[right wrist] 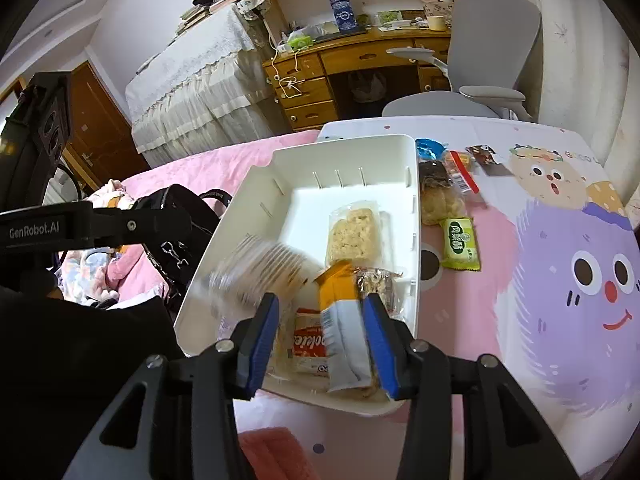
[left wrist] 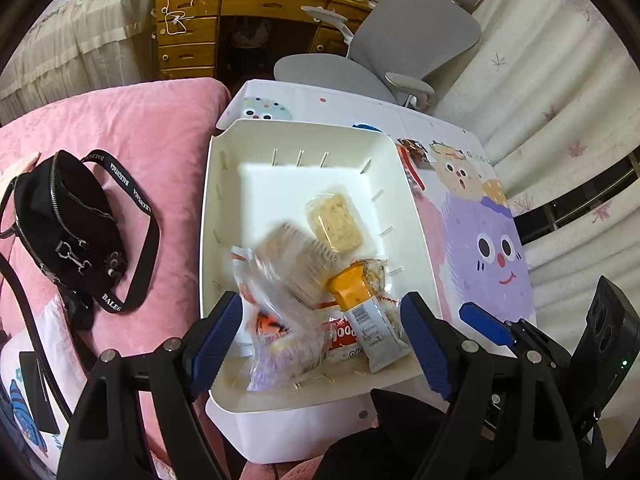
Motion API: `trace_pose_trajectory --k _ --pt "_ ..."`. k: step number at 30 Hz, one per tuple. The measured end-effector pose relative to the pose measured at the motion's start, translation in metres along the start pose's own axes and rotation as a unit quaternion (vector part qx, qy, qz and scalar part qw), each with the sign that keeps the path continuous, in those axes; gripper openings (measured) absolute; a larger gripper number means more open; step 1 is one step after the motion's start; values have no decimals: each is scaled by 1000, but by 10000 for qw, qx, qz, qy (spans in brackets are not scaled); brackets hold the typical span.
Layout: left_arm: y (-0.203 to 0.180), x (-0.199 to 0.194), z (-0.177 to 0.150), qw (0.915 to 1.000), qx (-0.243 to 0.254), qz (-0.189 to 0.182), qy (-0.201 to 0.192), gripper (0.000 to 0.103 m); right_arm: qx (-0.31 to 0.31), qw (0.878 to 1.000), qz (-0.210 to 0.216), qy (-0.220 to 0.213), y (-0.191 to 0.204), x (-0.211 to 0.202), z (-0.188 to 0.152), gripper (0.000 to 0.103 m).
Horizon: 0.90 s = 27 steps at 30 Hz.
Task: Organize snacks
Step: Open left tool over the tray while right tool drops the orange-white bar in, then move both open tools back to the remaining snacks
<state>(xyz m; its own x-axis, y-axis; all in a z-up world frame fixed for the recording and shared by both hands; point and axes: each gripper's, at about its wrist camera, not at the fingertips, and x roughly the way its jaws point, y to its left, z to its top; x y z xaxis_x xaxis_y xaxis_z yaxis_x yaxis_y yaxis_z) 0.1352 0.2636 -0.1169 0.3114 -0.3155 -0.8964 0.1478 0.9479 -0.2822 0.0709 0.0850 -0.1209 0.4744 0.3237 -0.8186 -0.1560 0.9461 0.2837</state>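
While both the left hand-held gripper [left wrist: 320, 332] and right hand-held gripper [right wrist: 320, 344] stand apart and empty, a blurred, light, crackly cracker pack [left wrist: 294, 258] sits in the white bin [left wrist: 224, 184]; grip its sealed end gently.

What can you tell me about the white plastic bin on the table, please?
The white rectangular plastic bin is open-topped, with rounded corners, a flared rim and thin rib-like marks along its inner walls. It stands upright on the cartoon-printed tablecloth, beside the pink bed cover. Inside lie several wrapped snacks: a pale rice cake in clear wrap, an orange-and-white packet and a red-and-white cookie pack. A clear bag of round crackers appears motion-blurred above them. More snacks lie outside, along its right wall.
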Motion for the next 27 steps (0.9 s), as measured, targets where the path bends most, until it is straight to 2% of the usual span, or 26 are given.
trace_pose_trajectory --k 6,15,20,27 --pt "-7 5 -5 9999 23 -84 89 80 141 9995 -176 204 -4 -5 -8 44" --pt "-37 17 -5 9988 301 -241 312 80 505 9965 -463 472 -27 -17 -16 44" --pt "-52 27 9 9977 312 -397 457 80 723 9942 -560 562 -46 -22 -15 44" --pt "-75 36 44 9981 239 -252 518 80 979 9925 -513 531 -79 -21 -1 44"
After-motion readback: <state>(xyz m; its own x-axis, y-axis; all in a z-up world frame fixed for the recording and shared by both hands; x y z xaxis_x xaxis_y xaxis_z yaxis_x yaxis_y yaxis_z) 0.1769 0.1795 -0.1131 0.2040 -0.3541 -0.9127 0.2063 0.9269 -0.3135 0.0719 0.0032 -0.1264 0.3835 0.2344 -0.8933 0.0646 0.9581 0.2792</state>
